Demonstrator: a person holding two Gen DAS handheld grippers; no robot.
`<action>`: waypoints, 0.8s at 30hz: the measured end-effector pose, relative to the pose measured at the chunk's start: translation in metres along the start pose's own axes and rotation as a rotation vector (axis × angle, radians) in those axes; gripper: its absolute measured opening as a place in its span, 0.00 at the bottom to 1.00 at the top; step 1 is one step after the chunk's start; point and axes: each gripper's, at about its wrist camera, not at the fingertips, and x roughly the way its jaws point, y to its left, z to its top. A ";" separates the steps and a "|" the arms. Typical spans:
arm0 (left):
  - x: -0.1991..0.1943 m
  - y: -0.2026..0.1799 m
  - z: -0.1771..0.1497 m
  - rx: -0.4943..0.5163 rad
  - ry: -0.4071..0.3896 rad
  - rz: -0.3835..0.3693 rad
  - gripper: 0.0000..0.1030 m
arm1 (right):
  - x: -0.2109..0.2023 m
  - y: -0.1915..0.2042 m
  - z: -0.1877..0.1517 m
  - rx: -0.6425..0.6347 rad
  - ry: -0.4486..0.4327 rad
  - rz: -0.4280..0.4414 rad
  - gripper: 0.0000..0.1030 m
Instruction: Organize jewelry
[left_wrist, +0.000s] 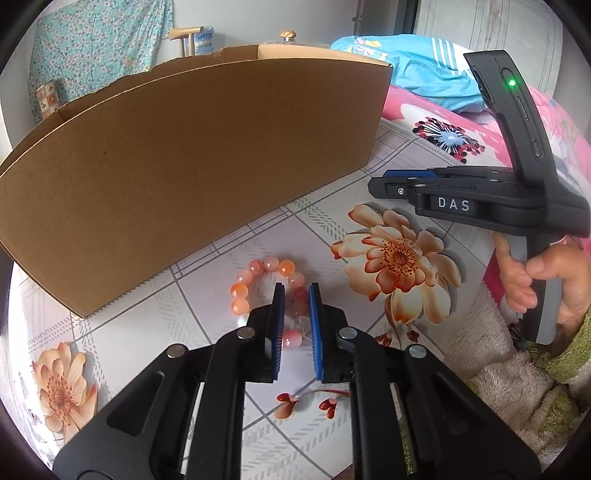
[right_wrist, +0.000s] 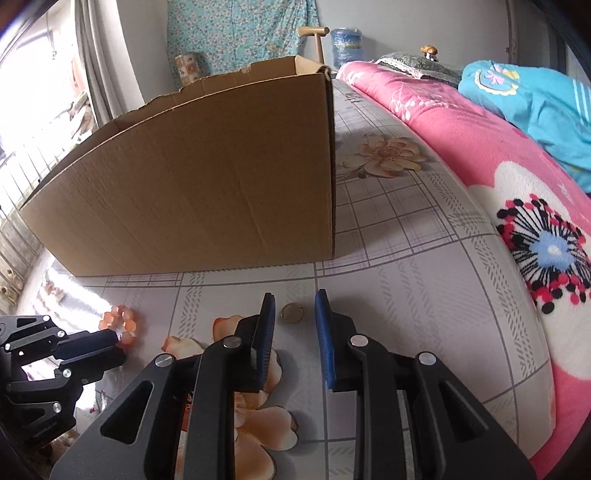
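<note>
Bead bracelet (left_wrist: 271, 295), orange, pink and clear beads, lying on the flowered worktop (left_wrist: 207, 295) just in front of the cardboard box (left_wrist: 184, 177). The left gripper (left_wrist: 296, 295) has drawn nearly closed over the bracelet's right arc: in the left wrist view the blue pads (left_wrist: 279, 314) stand a narrow gap apart with pink and clear beads between them, though actual contact between pad and bead cannot be confirmed. In the right wrist view the same gripper enters at 8 o'clock, its tips at the bracelet (right_wrist: 120, 323).

The right gripper (right_wrist: 293, 314) is unclenched and holds nothing; its jaws stand apart, and a small round gold-coloured piece (right_wrist: 292, 313), possibly a coin or ring, lies on the worktop in the gap beyond the tips. A hand (left_wrist: 543, 284) grips this gripper's handle at 3 o'clock in the left wrist view.

The open-topped box, with a ragged upper edge, fills the 10 to 12 o'clock sector of both views. A pink flowered blanket (right_wrist: 461, 155) borders the worktop from 1 to 4 o'clock, with a blue garment (right_wrist: 535, 99) on it.
</note>
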 end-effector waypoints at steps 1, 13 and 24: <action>0.000 0.000 0.000 0.001 0.000 0.000 0.12 | 0.000 0.004 0.000 -0.025 0.001 -0.017 0.22; 0.000 0.001 0.000 -0.008 -0.002 -0.005 0.12 | -0.003 0.014 -0.001 -0.074 0.008 -0.036 0.10; 0.000 0.001 0.000 -0.006 0.000 -0.008 0.12 | -0.005 0.004 -0.004 -0.009 0.016 0.012 0.10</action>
